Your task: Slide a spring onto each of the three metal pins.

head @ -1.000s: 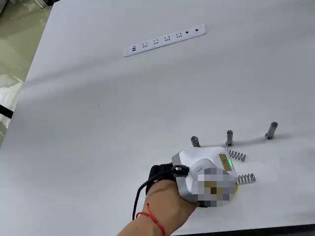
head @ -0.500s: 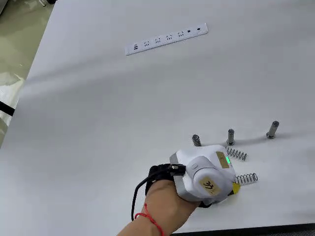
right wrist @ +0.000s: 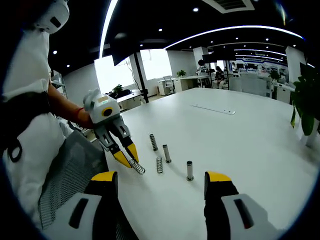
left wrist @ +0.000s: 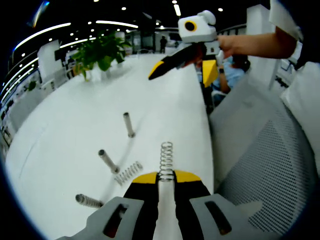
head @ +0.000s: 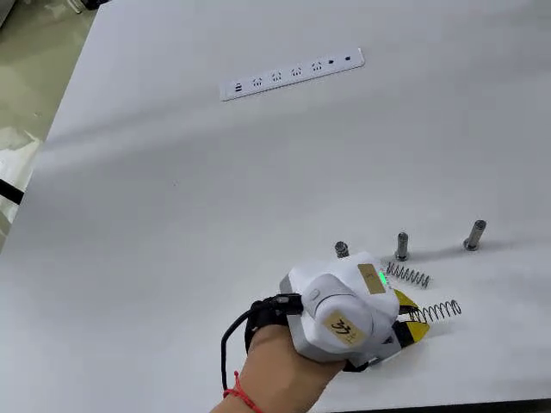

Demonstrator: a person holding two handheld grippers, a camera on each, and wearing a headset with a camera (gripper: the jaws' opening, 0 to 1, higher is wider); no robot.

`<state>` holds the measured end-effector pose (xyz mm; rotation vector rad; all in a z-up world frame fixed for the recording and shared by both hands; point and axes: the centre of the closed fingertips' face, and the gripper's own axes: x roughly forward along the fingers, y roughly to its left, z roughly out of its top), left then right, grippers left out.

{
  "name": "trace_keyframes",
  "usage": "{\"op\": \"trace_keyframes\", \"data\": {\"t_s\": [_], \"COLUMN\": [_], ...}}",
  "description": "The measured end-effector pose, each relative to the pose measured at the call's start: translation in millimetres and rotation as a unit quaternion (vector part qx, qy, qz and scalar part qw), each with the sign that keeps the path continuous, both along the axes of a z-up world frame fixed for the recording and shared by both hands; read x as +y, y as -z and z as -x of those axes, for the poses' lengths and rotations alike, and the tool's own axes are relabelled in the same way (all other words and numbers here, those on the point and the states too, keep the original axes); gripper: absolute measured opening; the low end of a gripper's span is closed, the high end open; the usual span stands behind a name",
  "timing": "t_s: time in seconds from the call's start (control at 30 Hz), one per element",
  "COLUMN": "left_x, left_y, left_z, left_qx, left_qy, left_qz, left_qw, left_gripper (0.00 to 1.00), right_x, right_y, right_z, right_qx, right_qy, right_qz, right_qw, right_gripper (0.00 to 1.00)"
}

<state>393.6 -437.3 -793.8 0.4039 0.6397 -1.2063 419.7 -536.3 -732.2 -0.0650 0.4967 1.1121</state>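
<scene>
My left gripper (head: 417, 315) is near the table's front edge, shut on one end of a spring (head: 437, 309) that sticks out past its yellow jaws (left wrist: 166, 176). A second spring (head: 406, 275) lies loose just beyond it. Three metal pins stand in a row: the left pin (head: 342, 249) with a spring around it (left wrist: 89, 201), the middle pin (head: 401, 244) and the right pin (head: 474, 234), both bare. My right gripper (right wrist: 160, 186) is open and empty, held off the table's right side, facing the pins (left wrist: 181, 77).
A white power strip (head: 293, 73) lies far back on the white table (head: 172, 215). The front table edge runs just under the left gripper. A mesh chair (right wrist: 70, 165) stands by that edge.
The left gripper has drawn back to the left, its yellow jaws now showing, shut on the near spring. That spring has swung and shifted slightly right.
</scene>
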Motion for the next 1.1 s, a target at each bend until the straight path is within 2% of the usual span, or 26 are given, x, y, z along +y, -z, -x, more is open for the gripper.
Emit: {"op": "trace_keyframes", "data": {"t_s": [0.1, 0.17, 0.27, 0.3, 0.37, 0.4, 0.57, 0.67, 0.73, 0.9, 0.97, 1.1], "left_x": [-3.1, -5.2, -7.6, -8.7, -8.9, -9.8, -9.0, -7.7, -7.5, -8.3, -8.8, -8.7], "left_y": [-17.7, -31.1, -50.2, -56.0, -68.8, -76.8, -101.2, -109.8, -114.0, -121.3, -123.1, -124.5], "left_z": [-3.5, -6.8, -12.0, -13.5, -17.2, -19.1, -25.8, -28.9, -29.6, -29.9, -29.7, -29.5], "left_qx": [-0.006, -0.009, -0.015, -0.016, -0.021, -0.023, -0.029, -0.03, -0.032, -0.031, -0.031, -0.03], "left_qy": [-0.013, -0.025, -0.039, -0.044, -0.052, -0.058, -0.078, -0.088, -0.09, -0.096, -0.096, -0.099], "left_qz": [0.029, 0.054, 0.086, 0.098, 0.117, 0.132, 0.175, 0.194, 0.202, 0.221, 0.225, 0.232], "left_qw": [0.9995, 0.9982, 0.9954, 0.9941, 0.9915, 0.9893, 0.981, 0.9767, 0.9747, 0.97, 0.969, 0.9673], "left_gripper": [0.1, 0.1, 0.1, 0.1, 0.1, 0.1, 0.1, 0.1, 0.1, 0.1, 0.1, 0.1], "right_x": [11.5, 21.9, 35.9, 38.0, 44.1, 46.9, 51.3, 55.9, 59.3, 65.2, 67.6, 71.8], "right_y": [-12.7, -24.1, -37.3, -40.0, -47.6, -52.4, -63.2, -67.7, -69.2, -73.8, -75.1, -76.7], "right_z": [0.5, -0.2, -1.4, -3.5, -7.4, -10.0, -18.5, -18.0, -18.2, -20.3, -21.4, -20.4], "right_qx": [0.009, 0.014, 0.035, 0.032, 0.048, 0.058, 0.087, 0.098, 0.111, 0.126, 0.13, 0.132], "right_qy": [0.0, 0.004, 0.016, 0.019, 0.037, 0.048, 0.077, 0.073, 0.072, 0.072, 0.074, 0.067], "right_qz": [-0.025, -0.051, -0.09, -0.095, -0.124, -0.145, -0.199, -0.216, -0.226, -0.245, -0.247, -0.245], "right_qw": [0.9997, 0.9986, 0.9952, 0.9947, 0.9904, 0.9865, 0.9731, 0.9687, 0.965, 0.9585, 0.9574, 0.9582], "right_gripper": [0.66, 0.6, 0.53, 0.51, 0.44, 0.42, 0.32, 0.29, 0.27, 0.23, 0.2, 0.16]}}
